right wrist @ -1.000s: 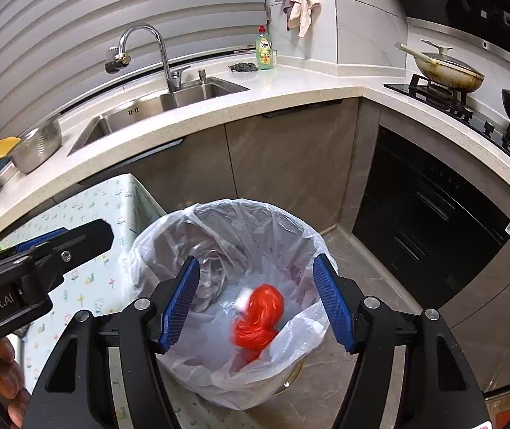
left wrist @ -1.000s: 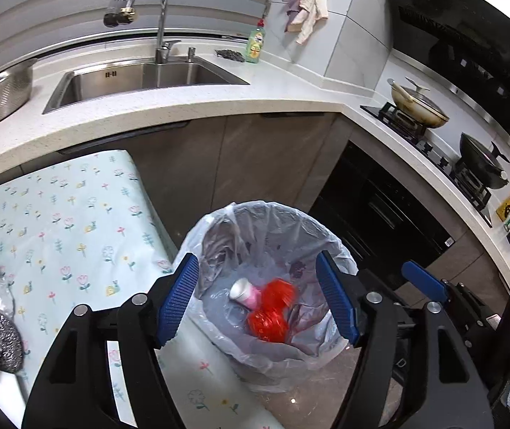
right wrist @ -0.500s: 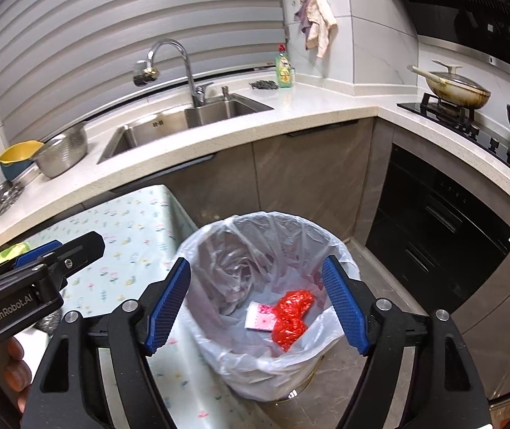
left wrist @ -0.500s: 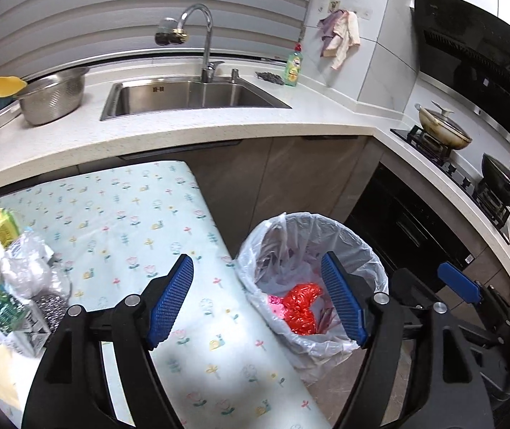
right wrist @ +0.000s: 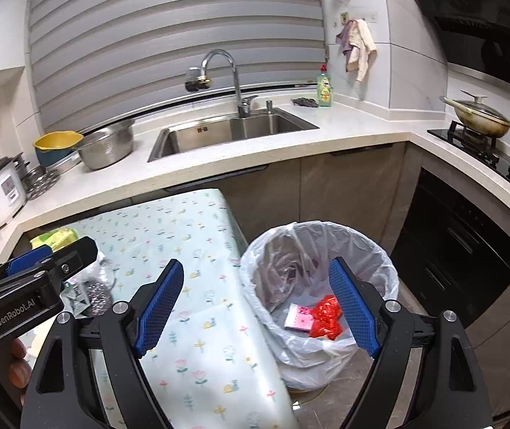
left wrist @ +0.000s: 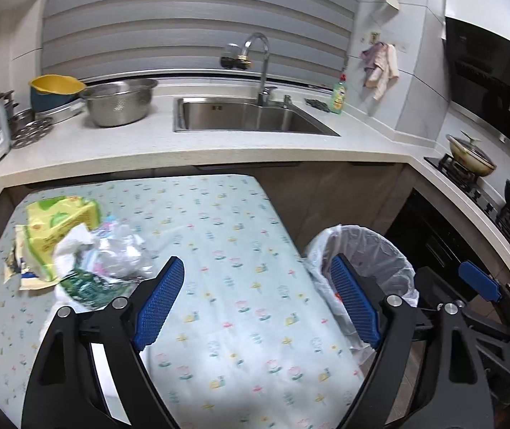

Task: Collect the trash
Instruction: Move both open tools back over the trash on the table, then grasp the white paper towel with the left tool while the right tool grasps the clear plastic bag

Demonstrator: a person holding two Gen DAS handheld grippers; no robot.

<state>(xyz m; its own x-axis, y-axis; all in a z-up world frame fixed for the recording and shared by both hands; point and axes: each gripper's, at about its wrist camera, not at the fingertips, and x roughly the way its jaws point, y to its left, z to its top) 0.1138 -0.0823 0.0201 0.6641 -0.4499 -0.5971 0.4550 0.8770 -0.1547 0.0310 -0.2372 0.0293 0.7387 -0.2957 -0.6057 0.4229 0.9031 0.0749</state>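
Where the left tongs fill the bottom of their own view, one blue pad covers most of the inside of the trash bin, so only its bag-lined rim shows there. From the right wrist the bin is seen into: a crumpled red wrapper lies at the bottom with a small pink-and-white packet touching it on the side towards the tabletop; grey folds of liner hide the rest of the bottom. The bin stands upright on the floor, mouth up, just beside the tabletop's edge. Further from the bin, a heap of trash lies on the flowered cloth: yellow-green packaging, clear plastic, white paper, a dark green wrapper, too tangled to separate. Both the left tongs and the right tongs are spread and opening, with nothing between the pads. A fingertip shows under the left tongs, cut off by the frame.
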